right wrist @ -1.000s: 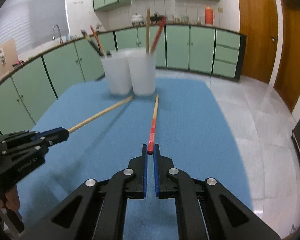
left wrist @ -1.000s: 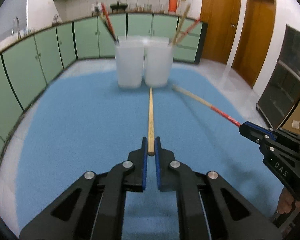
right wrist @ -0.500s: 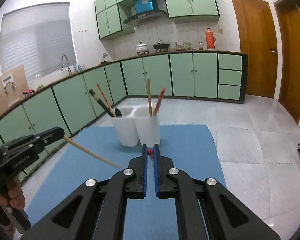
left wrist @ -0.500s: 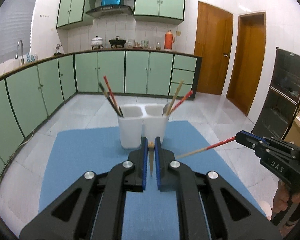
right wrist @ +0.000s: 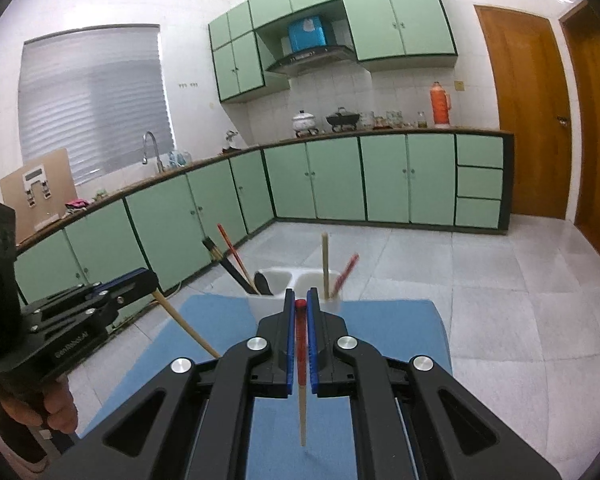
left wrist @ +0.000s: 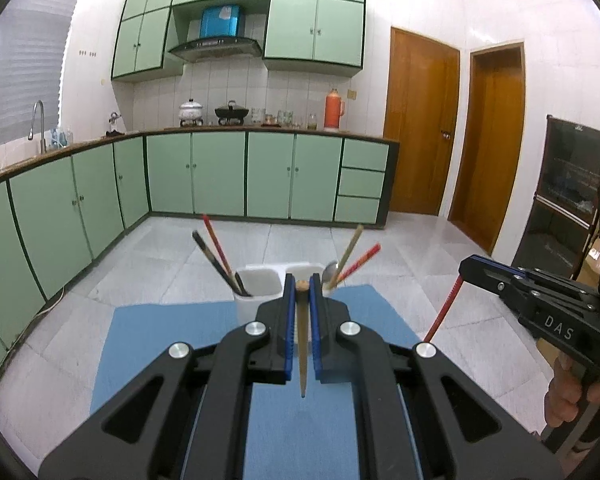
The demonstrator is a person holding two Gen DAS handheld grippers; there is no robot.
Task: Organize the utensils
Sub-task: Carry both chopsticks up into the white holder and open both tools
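Holding one chopstick in each gripper above the blue mat (left wrist: 160,344).

The left gripper (left wrist: 302,286) pinches a plain wooden chopstick (left wrist: 302,352), tip hanging down; beyond it stands the white twin-cup holder (left wrist: 260,284) with utensils inside; the right gripper (right wrist: 299,303) clamps a red-topped chopstick (right wrist: 301,360), likewise pointing down.

Home kitchen: green cabinets (left wrist: 220,172), range hood (left wrist: 216,45), sink faucet (right wrist: 151,148), stovetop pots (left wrist: 191,110).

bright even indoor light | soft shadows | fisheye bending, dark corners | sharp
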